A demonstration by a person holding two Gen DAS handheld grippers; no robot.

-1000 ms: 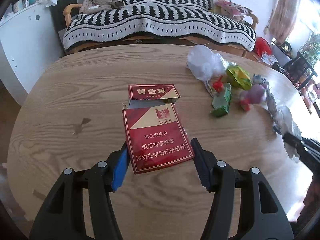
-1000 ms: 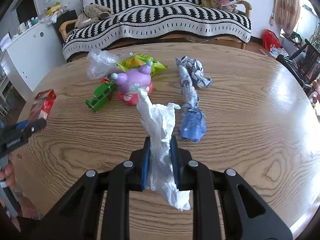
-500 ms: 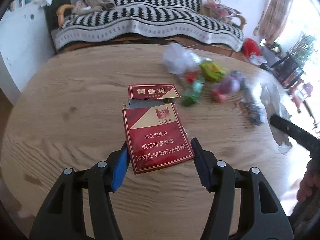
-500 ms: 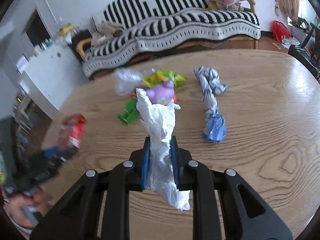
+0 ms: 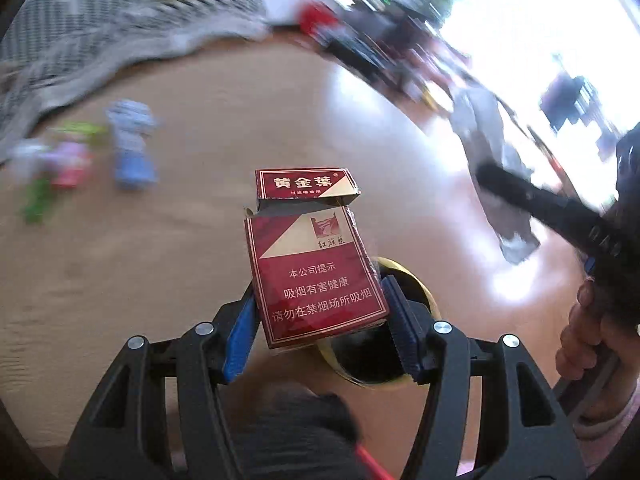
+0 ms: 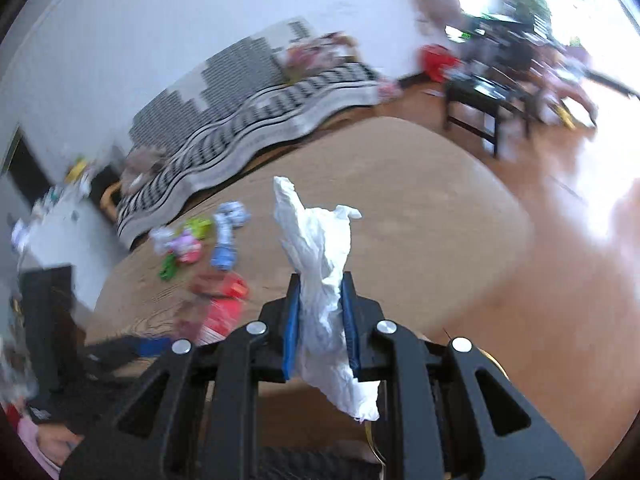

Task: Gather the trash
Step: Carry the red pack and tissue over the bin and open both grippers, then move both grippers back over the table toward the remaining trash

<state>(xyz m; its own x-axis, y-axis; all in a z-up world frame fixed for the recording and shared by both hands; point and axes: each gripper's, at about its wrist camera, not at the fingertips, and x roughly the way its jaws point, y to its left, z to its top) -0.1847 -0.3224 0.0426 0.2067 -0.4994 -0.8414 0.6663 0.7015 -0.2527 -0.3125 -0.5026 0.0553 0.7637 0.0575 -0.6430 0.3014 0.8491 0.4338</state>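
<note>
My left gripper (image 5: 320, 320) is shut on a red cigarette pack (image 5: 312, 256) with its lid flipped open. It holds the pack above a round, dark, gold-rimmed bin opening (image 5: 376, 360) beside the table edge. My right gripper (image 6: 322, 320) is shut on a crumpled white tissue (image 6: 320, 264) and holds it in the air past the table's near edge. The right gripper with the tissue (image 5: 496, 172) also shows at the right of the left wrist view. The red pack (image 6: 224, 308) shows blurred in the right wrist view.
On the round wooden table (image 6: 400, 216) lie a blue-white crumpled wrapper (image 5: 132, 148), a pink toy (image 5: 68, 160), a green piece (image 5: 36, 200) and a yellow-green packet (image 6: 196, 226). A striped sofa (image 6: 248, 112) stands behind. A dark chair (image 6: 488, 100) stands at the right.
Both grippers swung right and pulled back from the table with their loads. The left wrist view now looks down onto the gold-rimmed bin opening; the table litter has slid far left.
</note>
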